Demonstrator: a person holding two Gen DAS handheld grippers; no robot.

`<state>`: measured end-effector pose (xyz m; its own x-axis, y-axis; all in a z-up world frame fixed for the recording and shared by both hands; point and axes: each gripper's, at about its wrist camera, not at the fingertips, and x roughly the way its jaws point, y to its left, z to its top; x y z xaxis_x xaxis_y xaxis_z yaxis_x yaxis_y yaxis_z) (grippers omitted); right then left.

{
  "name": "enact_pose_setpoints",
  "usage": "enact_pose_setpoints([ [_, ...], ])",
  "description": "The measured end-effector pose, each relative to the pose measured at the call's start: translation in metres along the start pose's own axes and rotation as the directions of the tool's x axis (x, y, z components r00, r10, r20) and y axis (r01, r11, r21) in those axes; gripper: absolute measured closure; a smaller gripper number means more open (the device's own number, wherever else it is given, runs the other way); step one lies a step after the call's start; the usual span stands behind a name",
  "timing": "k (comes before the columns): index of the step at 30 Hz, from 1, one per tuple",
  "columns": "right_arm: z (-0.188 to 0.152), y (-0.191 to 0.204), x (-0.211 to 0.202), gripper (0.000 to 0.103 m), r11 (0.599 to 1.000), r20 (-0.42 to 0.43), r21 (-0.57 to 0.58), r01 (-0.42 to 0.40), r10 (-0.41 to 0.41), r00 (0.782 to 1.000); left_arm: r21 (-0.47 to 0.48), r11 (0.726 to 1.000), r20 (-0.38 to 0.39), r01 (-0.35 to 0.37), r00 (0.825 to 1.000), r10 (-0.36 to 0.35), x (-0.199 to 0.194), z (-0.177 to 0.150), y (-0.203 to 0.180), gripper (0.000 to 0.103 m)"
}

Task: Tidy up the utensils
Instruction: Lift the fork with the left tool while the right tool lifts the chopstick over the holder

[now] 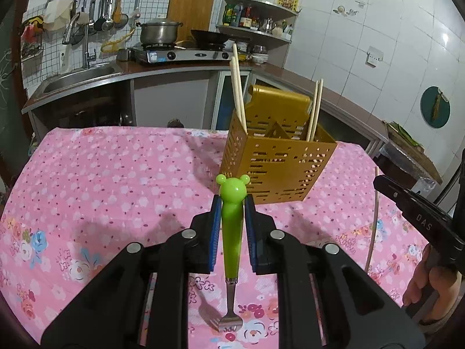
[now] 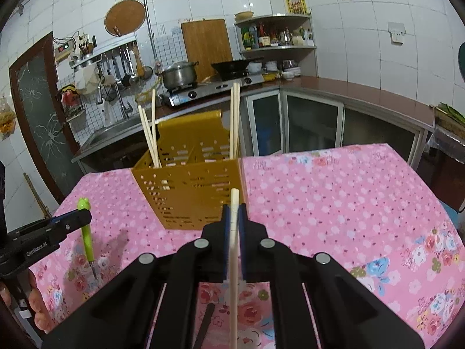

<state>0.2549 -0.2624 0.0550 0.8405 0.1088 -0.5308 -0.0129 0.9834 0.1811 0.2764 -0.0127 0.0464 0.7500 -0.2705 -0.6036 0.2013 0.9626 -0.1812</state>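
left hand-held gripper clamped on green fork | right hand-held gripper clamped on chopstick | utensil holder at worktop far edge

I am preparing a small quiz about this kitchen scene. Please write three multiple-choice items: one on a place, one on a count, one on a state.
1. Where does the golden utensil holder stand?
A. on the pink tablecloth
B. in the sink
C. on the stove

2. How many chopsticks stand in the holder?
A. one
B. four
C. seven

3. What does the left tool hold?
A. nothing
B. a metal ladle
C. a green-handled fork

Answers:
1 A, the holder's base rests on the flowered cloth.
2 B, one pair leans at one end and another pair stands at the other.
3 C, the blue pads press the handle, prongs hanging down.
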Motion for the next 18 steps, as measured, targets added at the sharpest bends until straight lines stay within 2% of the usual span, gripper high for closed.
enact_pose_setpoints([
  [18,0.012,0.007,-0.017,0.097,1.0,0.081,-0.019,-0.007,0.008,0.997,0.02,1.0,0.05,0.014,0.999,-0.015,-0.016,0.01,-0.002,0.088],
])
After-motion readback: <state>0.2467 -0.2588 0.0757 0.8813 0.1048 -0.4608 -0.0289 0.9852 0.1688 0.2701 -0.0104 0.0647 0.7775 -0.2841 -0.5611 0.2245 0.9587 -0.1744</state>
